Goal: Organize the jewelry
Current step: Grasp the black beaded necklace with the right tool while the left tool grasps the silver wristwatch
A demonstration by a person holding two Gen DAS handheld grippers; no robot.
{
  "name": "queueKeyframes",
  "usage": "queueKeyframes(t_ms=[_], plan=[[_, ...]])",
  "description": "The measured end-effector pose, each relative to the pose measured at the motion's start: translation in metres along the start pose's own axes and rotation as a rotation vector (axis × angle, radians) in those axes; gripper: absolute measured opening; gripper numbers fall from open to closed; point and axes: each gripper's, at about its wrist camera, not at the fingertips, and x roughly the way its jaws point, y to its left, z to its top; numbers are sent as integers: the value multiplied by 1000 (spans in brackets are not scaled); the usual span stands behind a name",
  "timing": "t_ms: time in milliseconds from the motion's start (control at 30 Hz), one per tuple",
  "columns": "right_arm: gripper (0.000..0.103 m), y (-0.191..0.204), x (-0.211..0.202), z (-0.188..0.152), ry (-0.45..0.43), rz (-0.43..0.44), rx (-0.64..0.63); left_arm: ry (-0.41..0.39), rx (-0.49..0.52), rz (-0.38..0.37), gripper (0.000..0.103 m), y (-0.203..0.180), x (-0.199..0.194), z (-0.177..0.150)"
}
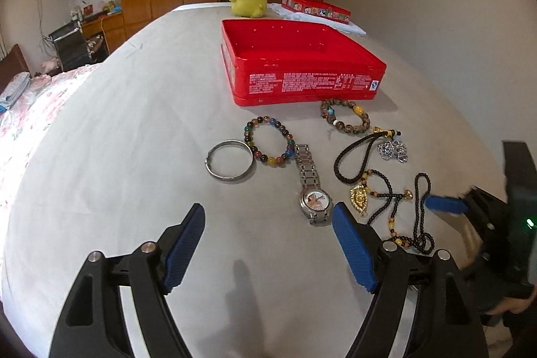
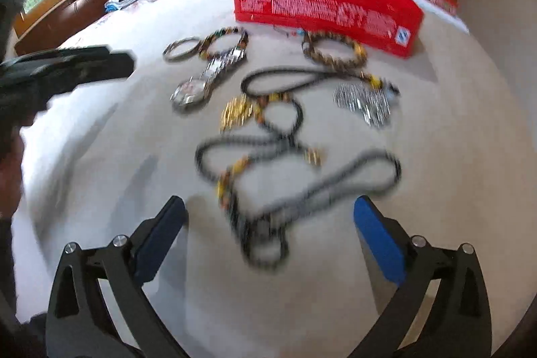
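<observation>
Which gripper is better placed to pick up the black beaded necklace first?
Probably the right gripper: it is open and the black beaded necklace with gold beads lies just ahead, between its fingers. The open left gripper faces bare sheet, with the necklace off to its right.

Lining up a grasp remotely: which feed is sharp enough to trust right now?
Left wrist view: sharp, the watch and silver bangle crisp, only fisheye bending at the edges. Right wrist view: motion-blurred, the black bead necklace smeared, the red tin lettering unreadable.
</observation>
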Motion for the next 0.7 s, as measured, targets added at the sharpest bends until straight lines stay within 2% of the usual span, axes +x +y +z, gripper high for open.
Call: queueKeyframes(t_ms=[33, 100, 133, 200, 267, 467, 567, 700], plan=[[88, -2, 4, 4, -6, 4, 2, -2, -2, 1, 78, 0, -1, 0], [38, -9, 4, 13, -28, 9, 0, -1, -4, 2, 78, 2, -2, 0], [8, -13, 3, 15, -23, 30, 7, 1, -5, 2, 78, 2, -1, 0], [6, -23, 0, 13, 0, 82, 33, 6, -8, -1, 78, 3, 0, -1], [6, -27, -6, 9, 2, 90, 36, 15, -7, -10, 78, 2, 4, -1], [6, -36, -33, 5, -61, 144, 79, 56, 13, -63, 78, -14, 19, -2], [6, -39, -33, 6, -71, 155, 89, 95, 24, -82, 78, -24, 34, -3], [6, -44, -26, 6, -66, 187, 115, 126, 38, -59, 77, -35, 51, -3]])
